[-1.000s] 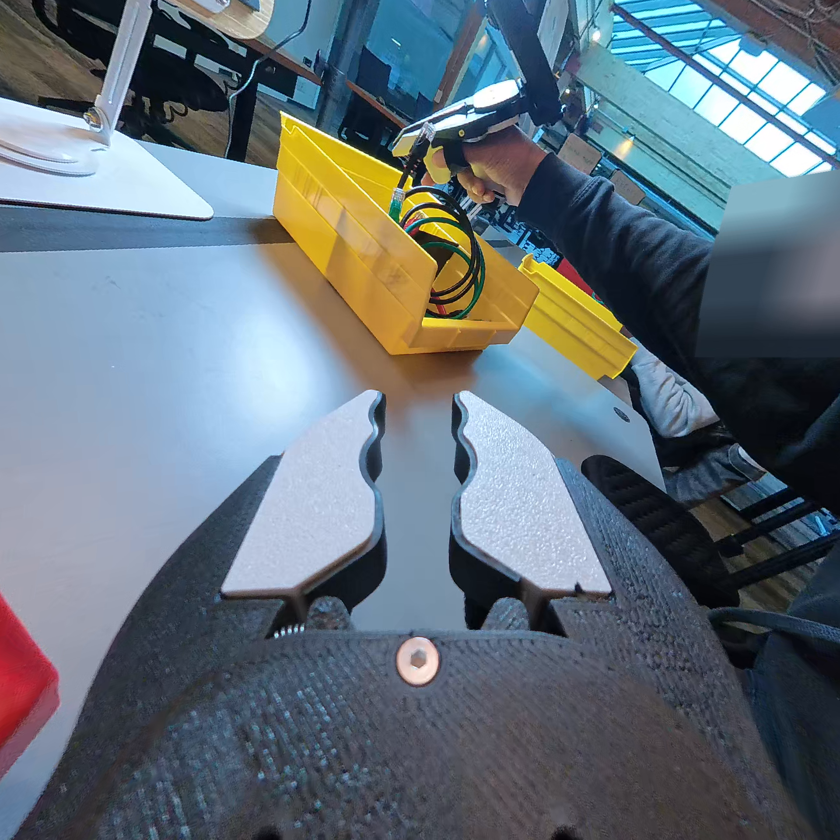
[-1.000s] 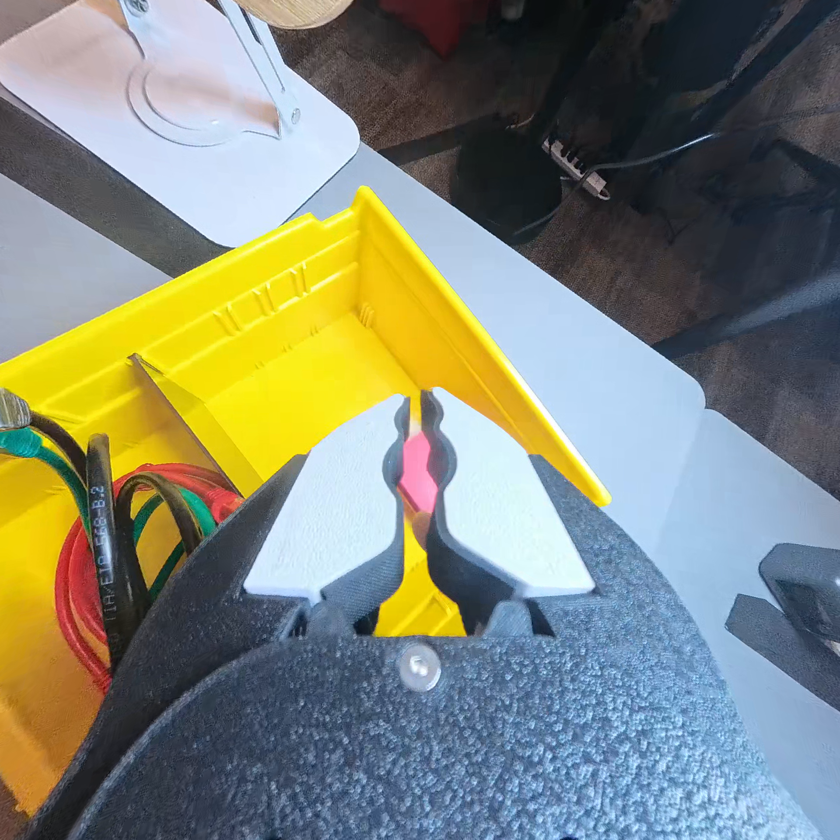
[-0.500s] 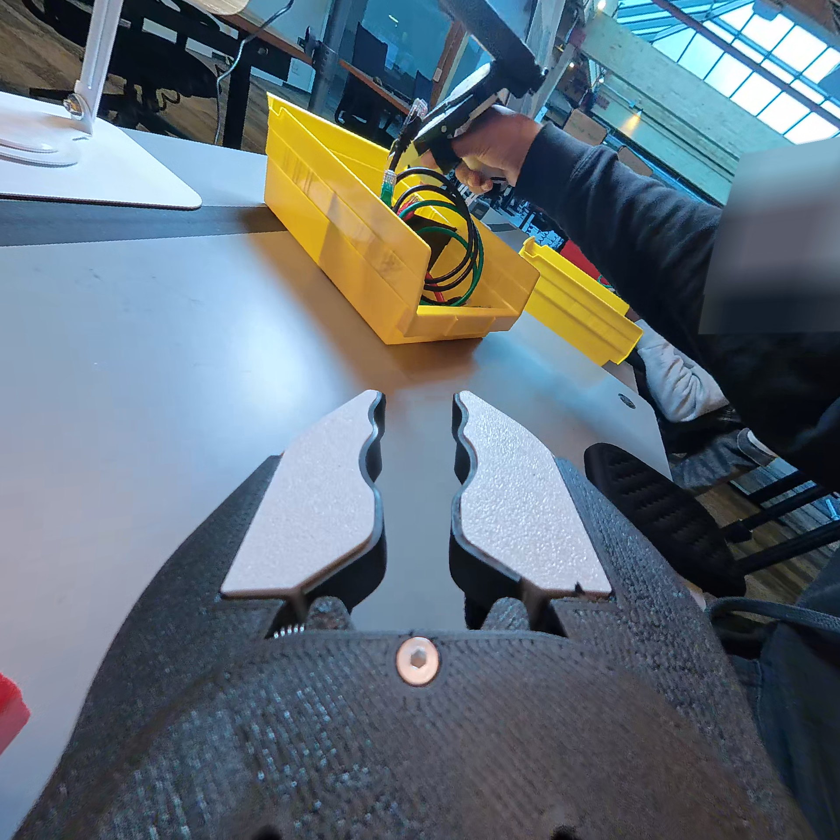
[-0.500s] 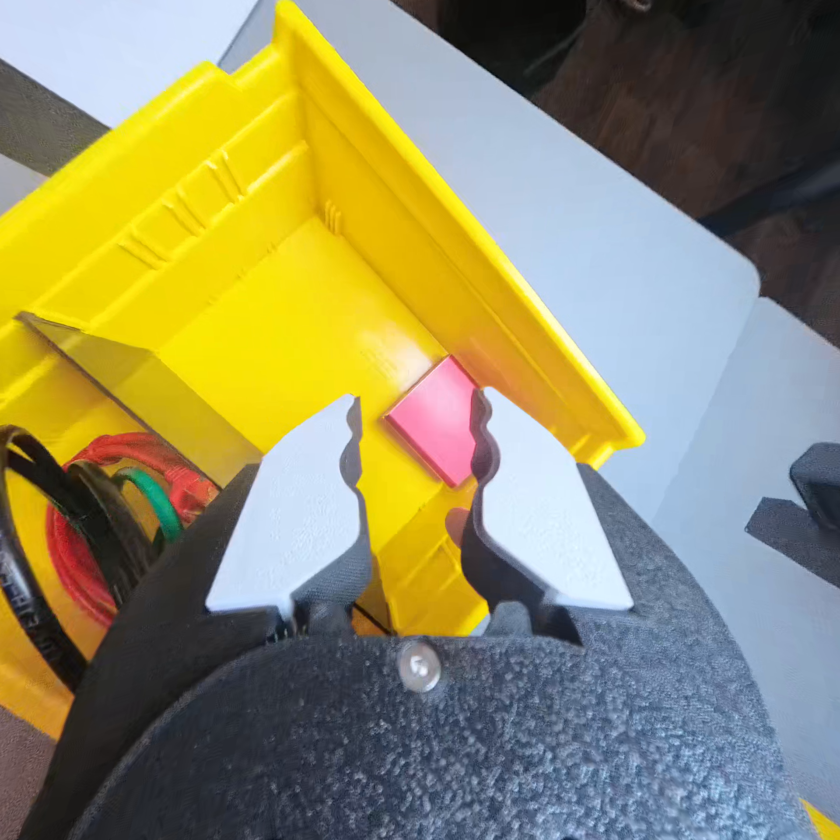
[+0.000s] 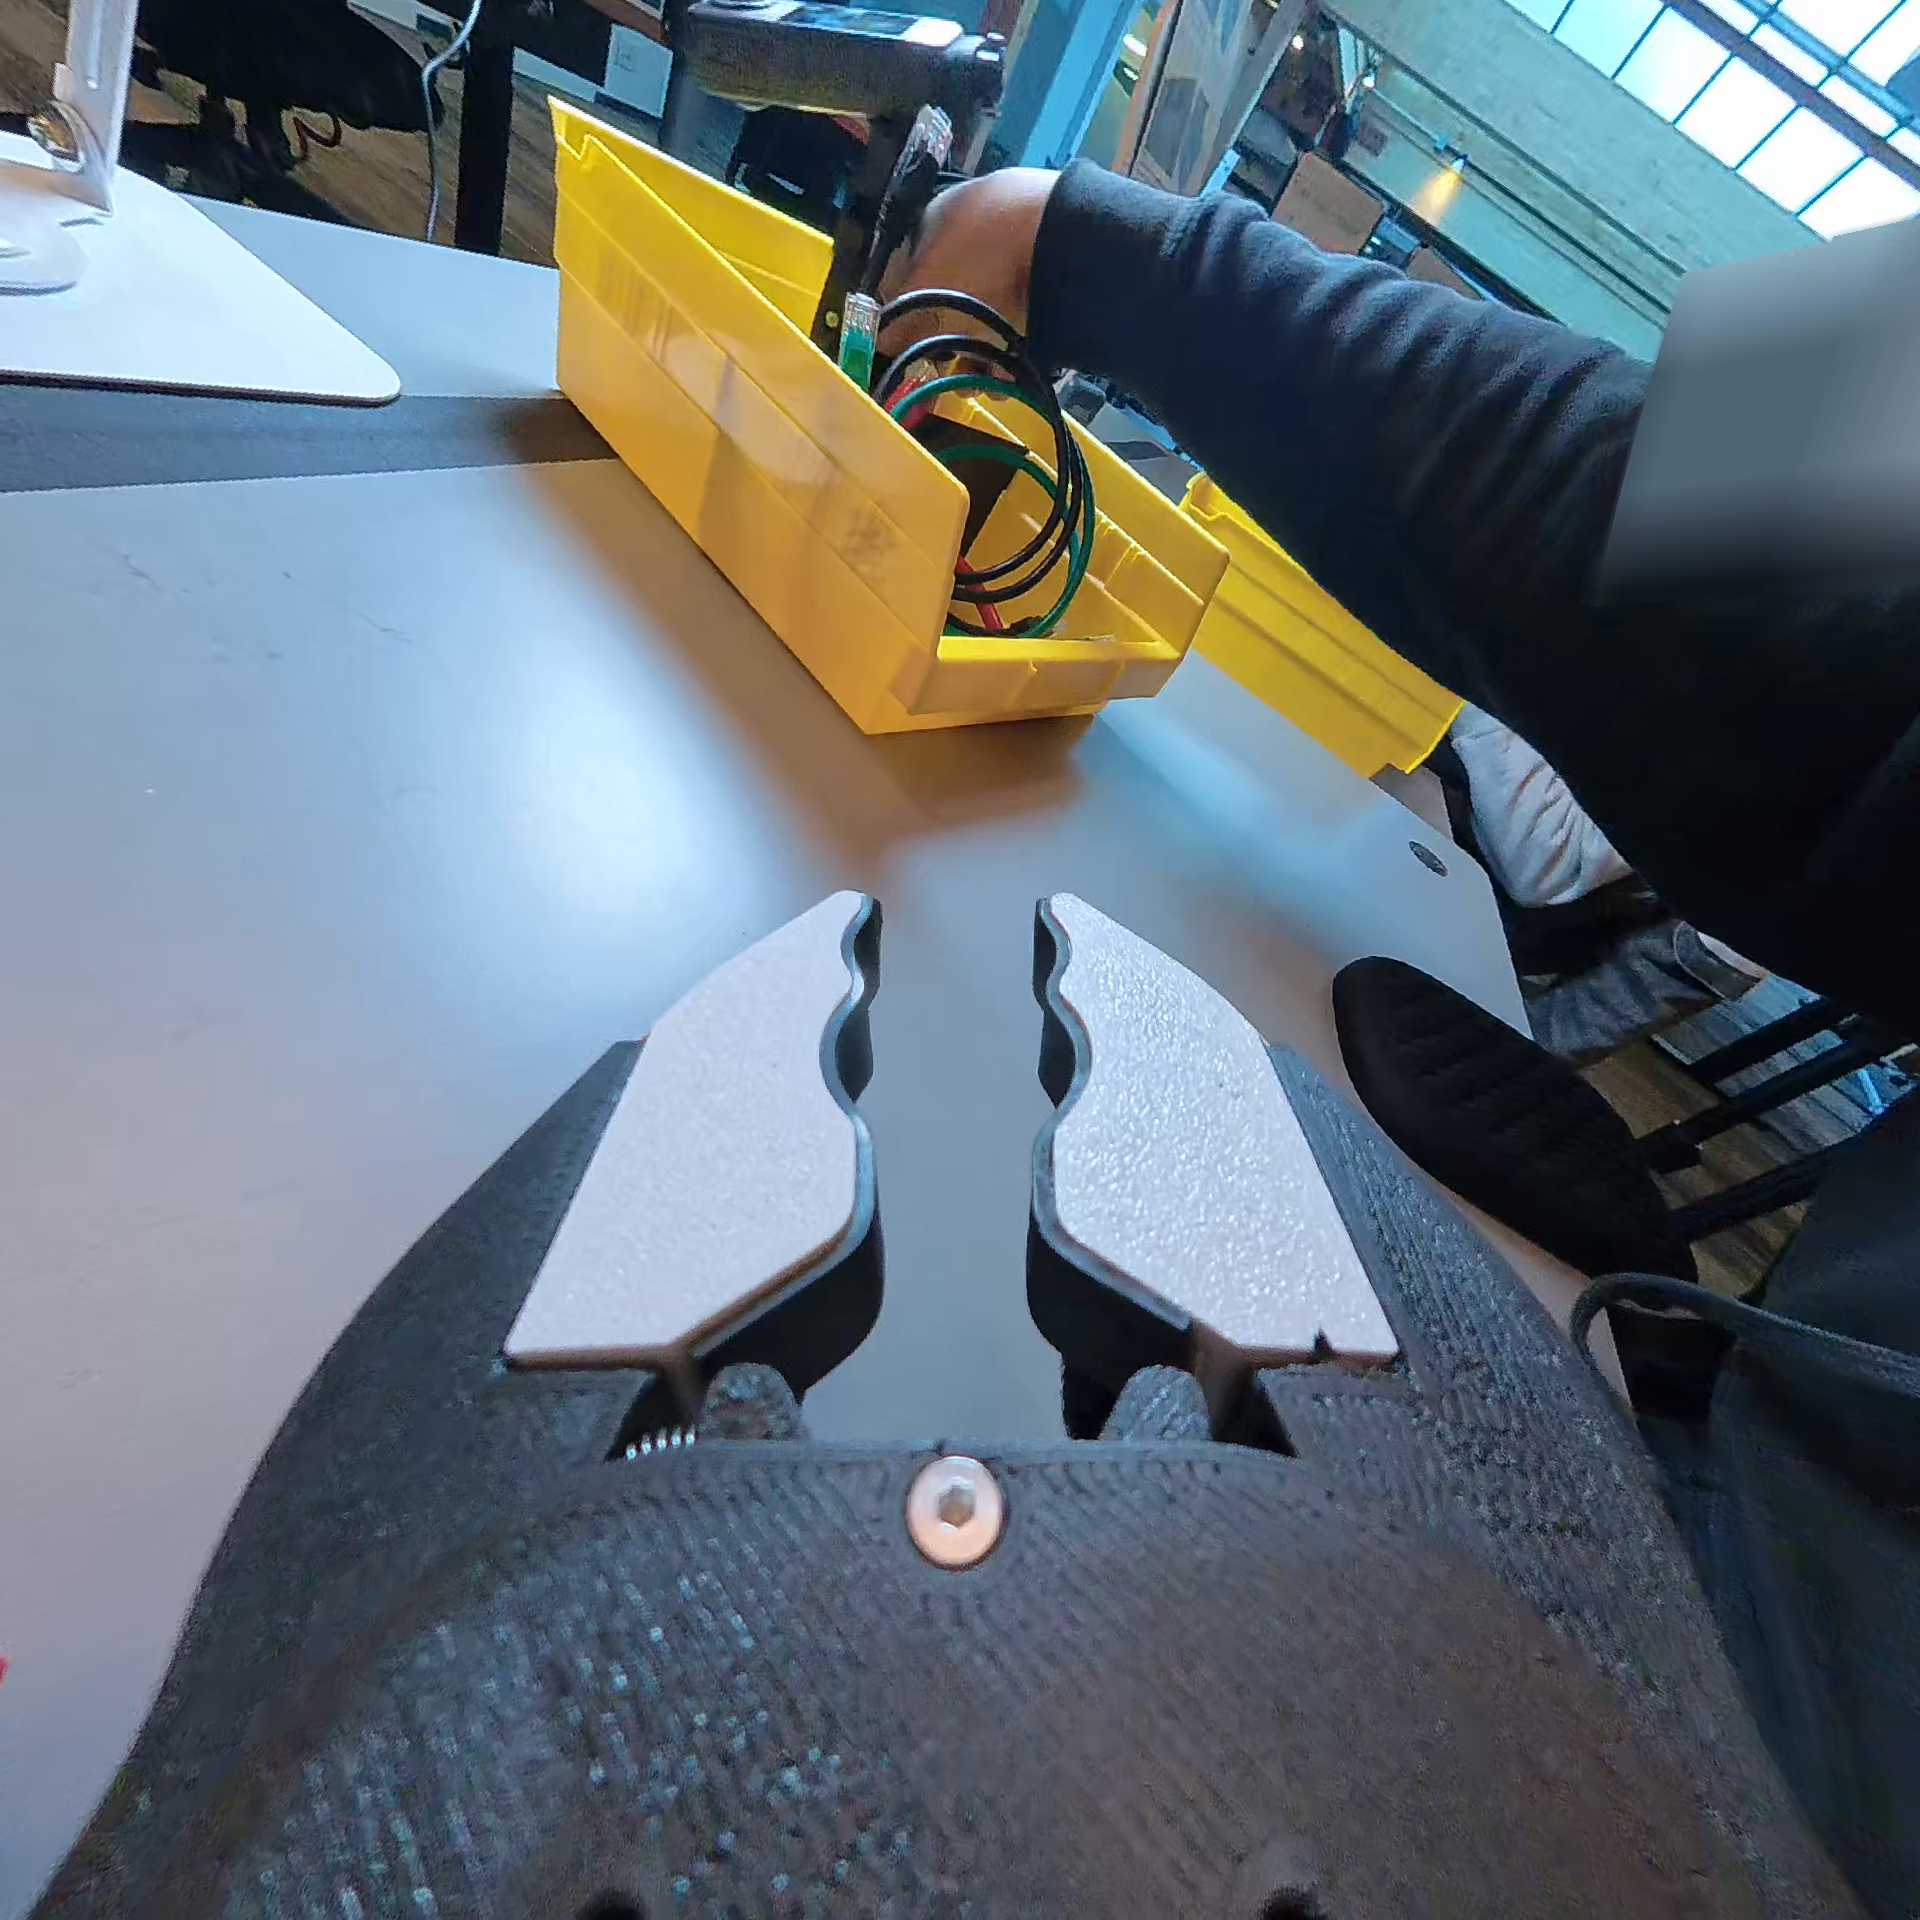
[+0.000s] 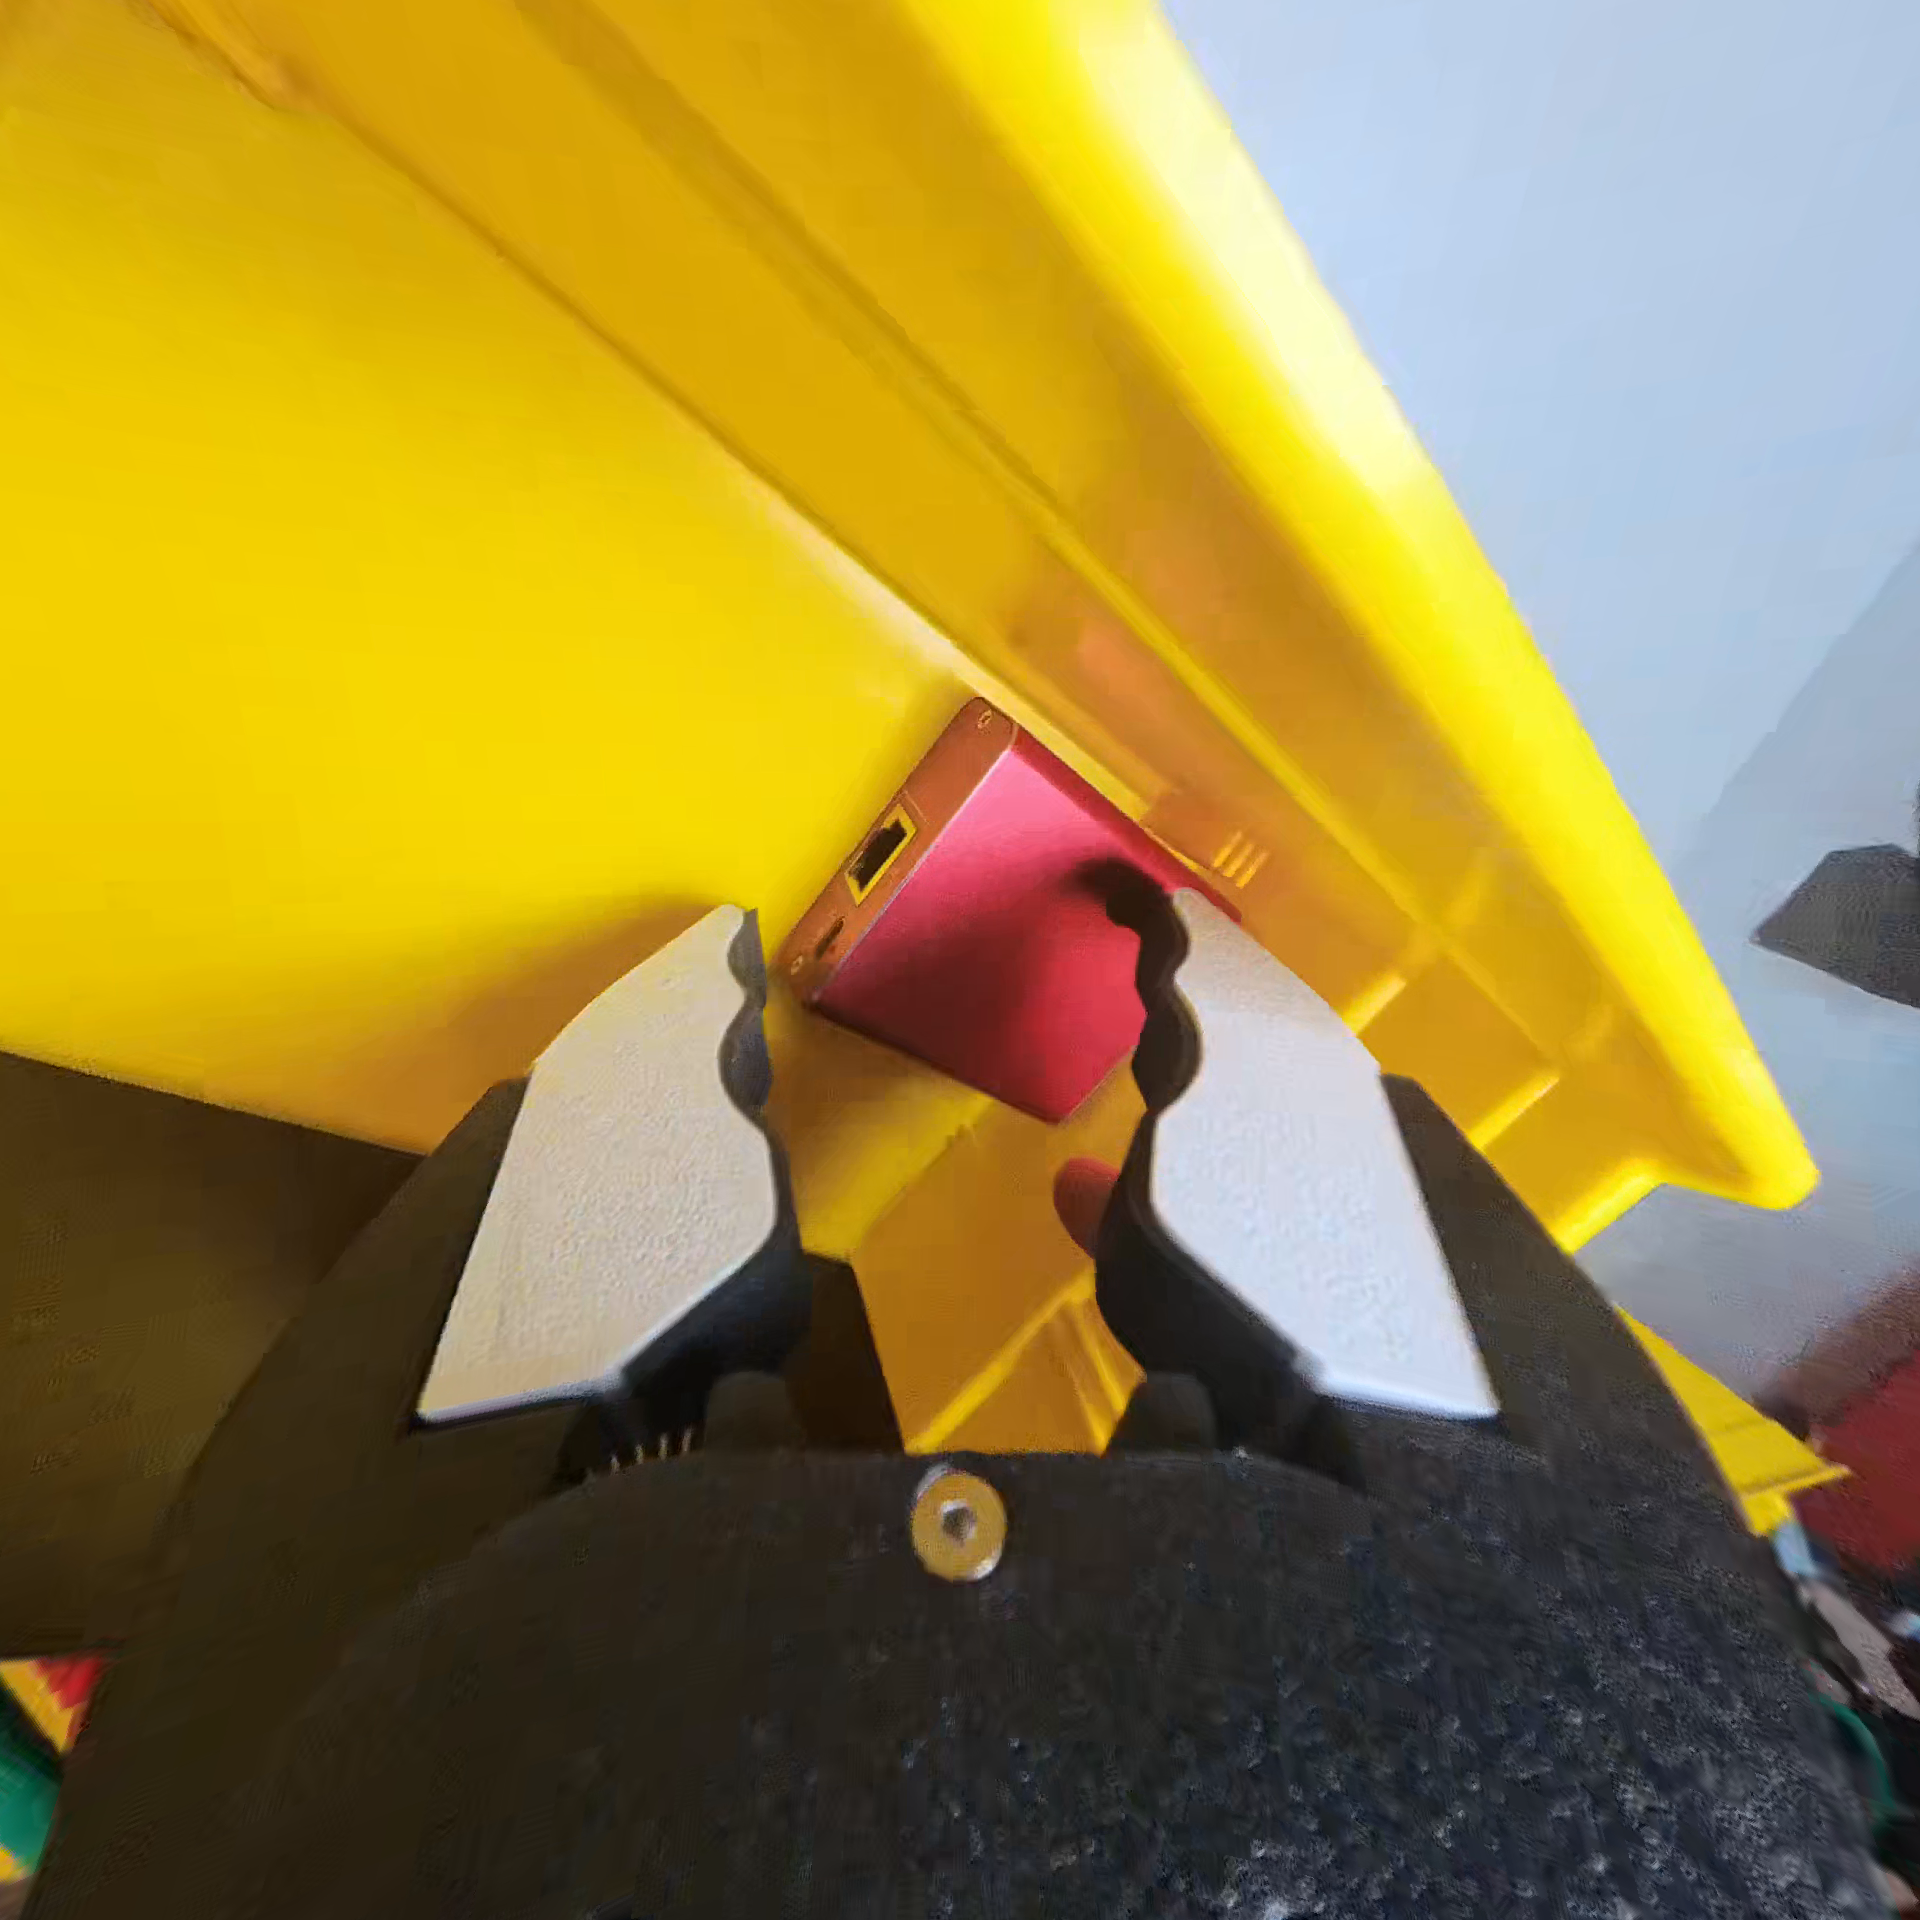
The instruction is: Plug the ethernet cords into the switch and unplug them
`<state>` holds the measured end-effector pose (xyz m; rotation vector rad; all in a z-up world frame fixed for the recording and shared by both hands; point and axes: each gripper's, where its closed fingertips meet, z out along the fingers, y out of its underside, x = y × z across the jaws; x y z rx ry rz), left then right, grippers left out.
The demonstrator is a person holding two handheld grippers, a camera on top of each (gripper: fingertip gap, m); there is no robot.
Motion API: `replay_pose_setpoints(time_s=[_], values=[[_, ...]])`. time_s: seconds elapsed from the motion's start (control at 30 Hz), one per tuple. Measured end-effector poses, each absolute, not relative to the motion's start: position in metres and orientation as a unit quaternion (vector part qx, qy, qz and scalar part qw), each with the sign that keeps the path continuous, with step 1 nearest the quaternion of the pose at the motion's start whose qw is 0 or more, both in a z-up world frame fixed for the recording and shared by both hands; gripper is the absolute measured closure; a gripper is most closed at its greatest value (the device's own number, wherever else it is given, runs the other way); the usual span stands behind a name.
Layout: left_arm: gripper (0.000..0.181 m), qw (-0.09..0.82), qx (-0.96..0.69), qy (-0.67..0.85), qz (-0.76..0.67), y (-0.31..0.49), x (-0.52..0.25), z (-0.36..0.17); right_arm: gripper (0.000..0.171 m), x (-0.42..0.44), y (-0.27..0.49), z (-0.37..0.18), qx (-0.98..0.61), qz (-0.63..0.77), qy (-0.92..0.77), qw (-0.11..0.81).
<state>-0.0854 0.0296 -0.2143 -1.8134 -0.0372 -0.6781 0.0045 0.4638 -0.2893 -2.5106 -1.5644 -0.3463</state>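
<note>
Switch (image 6: 987, 935): small red box, port on end

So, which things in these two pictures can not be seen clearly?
- Red switch, right wrist view: far end hidden behind the right gripper fingertip; only one side's ports show.
- Ethernet cords, left wrist view: lower coils hidden by the yellow bin wall; in the right wrist view only a blurred corner shows.
- Second yellow bin, left wrist view: mostly covered by the person's sleeve.
- Left gripper: holds nothing, open over the table.
</note>
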Motion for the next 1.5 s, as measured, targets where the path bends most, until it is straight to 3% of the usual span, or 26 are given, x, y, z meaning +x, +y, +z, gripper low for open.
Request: replay_pose_setpoints(time_s=[0.2,0.37,0.43,0.5,0.53,0.7,0.87,0.97,1.27,1.4,1.5], values=[[0.153,0.561,-0.779,-0.001,-0.281,0.029,-0.081,-0.217,0.108,0.008,0.467,-0.29,-0.821,-0.157,-0.545,0.07],[0.154,0.561,-0.782,0.003,-0.273,0.028,-0.081,-0.218,0.124,0.003,0.462,-0.287,-0.783,-0.183,-0.589,0.078],[0.155,0.559,-0.782,0.001,-0.275,0.028,-0.081,-0.218,0.138,-0.001,0.461,-0.284,-0.776,-0.179,-0.598,0.09],[0.155,0.558,-0.784,0.002,-0.274,0.029,-0.08,-0.219,0.169,-0.009,0.459,-0.279,-0.763,-0.172,-0.613,0.111],[0.155,0.557,-0.784,0.003,-0.273,0.029,-0.08,-0.22,0.171,-0.011,0.46,-0.277,-0.752,-0.182,-0.622,0.121],[0.156,0.553,-0.788,0.004,-0.272,0.029,-0.078,-0.222,0.168,-0.006,0.465,-0.279,-0.743,-0.214,-0.621,0.127],[0.156,0.548,-0.789,0.001,-0.275,0.03,-0.078,-0.225,0.126,0.003,0.466,-0.28,-0.784,-0.204,-0.576,0.106],[0.156,0.547,-0.79,0.002,-0.276,0.03,-0.077,-0.225,0.125,0.012,0.465,-0.288,-0.803,-0.197,-0.557,0.082],[0.157,0.549,-0.791,0.002,-0.27,0.029,-0.079,-0.223,0.149,0.006,0.466,-0.284,-0.793,-0.215,-0.56,0.108],[0.158,0.549,-0.794,0.008,-0.26,0.028,-0.079,-0.223,0.171,0.002,0.465,-0.279,-0.769,-0.237,-0.582,0.118],[0.158,0.549,-0.795,0.007,-0.258,0.028,-0.079,-0.223,0.171,0.005,0.463,-0.28,-0.751,-0.255,-0.599,0.11]])
